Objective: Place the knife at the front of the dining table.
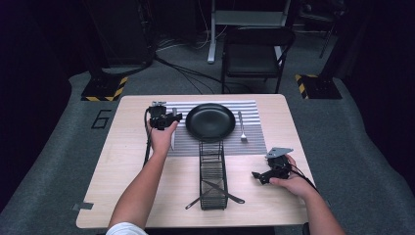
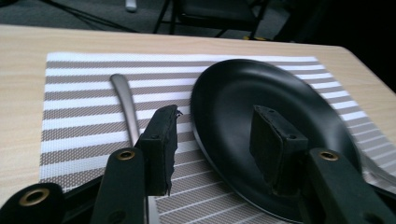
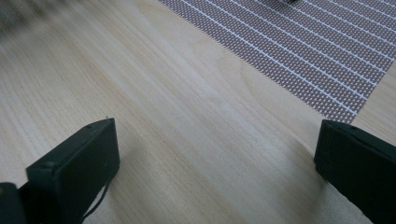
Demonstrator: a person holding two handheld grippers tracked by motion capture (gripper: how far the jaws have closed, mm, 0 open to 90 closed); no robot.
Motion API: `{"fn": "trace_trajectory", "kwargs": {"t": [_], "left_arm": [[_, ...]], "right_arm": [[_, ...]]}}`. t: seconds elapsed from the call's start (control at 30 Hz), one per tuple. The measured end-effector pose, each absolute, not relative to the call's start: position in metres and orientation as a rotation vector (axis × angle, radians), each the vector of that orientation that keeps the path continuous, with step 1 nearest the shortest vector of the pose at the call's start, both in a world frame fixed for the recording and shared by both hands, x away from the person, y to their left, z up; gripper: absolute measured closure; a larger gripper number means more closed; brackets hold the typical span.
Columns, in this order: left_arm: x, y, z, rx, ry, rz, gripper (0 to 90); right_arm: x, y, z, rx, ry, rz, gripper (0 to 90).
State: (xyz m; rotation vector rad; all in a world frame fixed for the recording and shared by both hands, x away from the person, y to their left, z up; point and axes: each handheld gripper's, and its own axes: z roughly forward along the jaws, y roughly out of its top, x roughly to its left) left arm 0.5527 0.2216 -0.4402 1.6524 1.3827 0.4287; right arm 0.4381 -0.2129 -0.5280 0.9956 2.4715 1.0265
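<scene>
A black plate [image 1: 210, 121] [image 2: 261, 93] sits in the middle of a striped placemat [image 1: 254, 139] [image 2: 84, 107]. A silver utensil handle [image 2: 123, 95] lies on the mat left of the plate, and a fork [image 1: 242, 127] lies to the plate's right. My left gripper [image 1: 172, 117] [image 2: 215, 119] hovers open over the mat at the plate's left rim, with nothing between its jaws. My right gripper [image 1: 258, 176] [image 3: 217, 135] is open wide just above bare wood, near the mat's corner [image 3: 327, 56].
A black wire basket [image 1: 213, 147] stands lengthwise at the table's front centre, with dark utensils [image 1: 218, 191] sticking out of its near end. A folding chair [image 1: 254, 54] stands beyond the table's far edge. Bare wood [image 1: 122, 176] lies at the front left.
</scene>
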Motion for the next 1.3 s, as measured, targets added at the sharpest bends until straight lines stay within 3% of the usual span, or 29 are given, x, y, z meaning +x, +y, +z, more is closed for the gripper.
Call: {"fn": "trace_trajectory", "kwargs": {"t": [0.63,0.9,1.3], "left_arm": [[0.497,0.211,-0.395,1.795,1.105,0.373,48.4],[0.474,0.218,-0.400,1.870,1.030,0.346,47.9],[0.450,0.242,-0.424,1.897,1.064,0.347,47.2]], "right_arm": [[0.438,-0.213,-0.528,0.995,2.472,1.026,0.0],[0.438,-0.213,-0.528,0.996,2.472,1.025,0.0],[0.438,-0.213,-0.528,0.998,2.470,1.025,0.0]]}}
